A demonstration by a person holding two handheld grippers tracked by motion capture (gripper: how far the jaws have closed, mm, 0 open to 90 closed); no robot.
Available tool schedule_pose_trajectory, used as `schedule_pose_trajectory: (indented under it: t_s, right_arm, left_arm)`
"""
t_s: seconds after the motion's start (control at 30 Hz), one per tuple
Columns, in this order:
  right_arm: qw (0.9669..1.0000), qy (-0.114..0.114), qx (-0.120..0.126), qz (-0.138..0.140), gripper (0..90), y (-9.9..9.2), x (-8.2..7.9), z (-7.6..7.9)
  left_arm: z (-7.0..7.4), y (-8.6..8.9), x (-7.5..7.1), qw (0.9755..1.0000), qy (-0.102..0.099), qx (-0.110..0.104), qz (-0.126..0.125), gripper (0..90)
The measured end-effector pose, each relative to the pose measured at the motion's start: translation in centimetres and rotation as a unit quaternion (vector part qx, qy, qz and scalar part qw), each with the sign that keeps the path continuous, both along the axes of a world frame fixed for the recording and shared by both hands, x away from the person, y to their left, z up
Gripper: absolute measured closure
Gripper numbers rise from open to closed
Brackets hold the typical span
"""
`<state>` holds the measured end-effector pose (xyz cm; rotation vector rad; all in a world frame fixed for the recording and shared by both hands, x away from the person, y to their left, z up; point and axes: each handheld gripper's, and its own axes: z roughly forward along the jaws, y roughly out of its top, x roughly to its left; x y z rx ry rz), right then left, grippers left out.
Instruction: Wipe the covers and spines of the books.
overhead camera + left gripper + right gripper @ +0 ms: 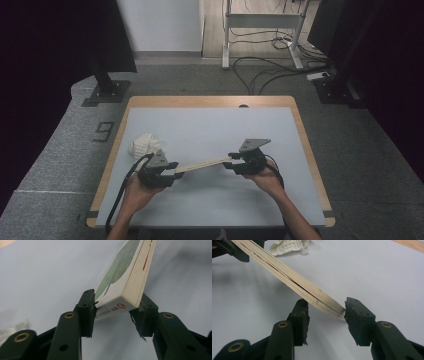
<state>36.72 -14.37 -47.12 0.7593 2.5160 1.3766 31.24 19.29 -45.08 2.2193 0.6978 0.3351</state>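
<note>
Currently, a thin paperback book (202, 164) is suspended above the light grey table top (215, 130), spanning the gap between the two hand-held grippers. In the high view it appears edge-on as a pale strip that rises slightly from the left gripper (172, 170) to the right gripper (233, 159).

Left gripper: in the left gripper view, the book (125, 277) stands between the two black jaws with its page edges facing the camera. One corner of the cover, printed in green and white, lies against the left jaw. The opposite corner lies against the right jaw. The jaws are set narrow and both pads contact the book, so this end is clamped.

Right gripper: in the right gripper view, the book's (294, 281) page block runs diagonally from the upper left down to the jaws. Its near corner touches the pad of the right-hand jaw. The left-hand jaw sits below the pages, and contact at that pad cannot be confirmed. The jaw gap is narrow.

A crumpled white cloth (145, 145) lies on the table beyond the left gripper, apart from the book. A person's hands (137, 192) hold both grippers from the near edge of the table.
</note>
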Motion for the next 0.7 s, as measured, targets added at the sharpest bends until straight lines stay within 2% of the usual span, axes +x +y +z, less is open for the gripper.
schedule_pose_trajectory:
  t_s: [0.47,0.57,0.7]
  right_arm:
    - [0.9998,0.001,-0.016,0.006,46.7,-0.2,-2.1,-0.7]
    - [0.9997,-0.001,-0.022,0.006,45.5,-0.3,-2.6,-1.2]
    - [0.9997,0.001,-0.026,0.004,44.2,-0.4,-3.2,-1.9]
  left_arm:
    - [-1.7,-0.7,-2.2,0.9994,0.021,-0.008,0.024,44.1]
    - [-2.2,-0.7,-2.7,0.9992,0.026,-0.016,0.025,41.1]
    - [-3.0,-0.8,-3.2,0.9990,0.033,-0.016,0.027,37.8]
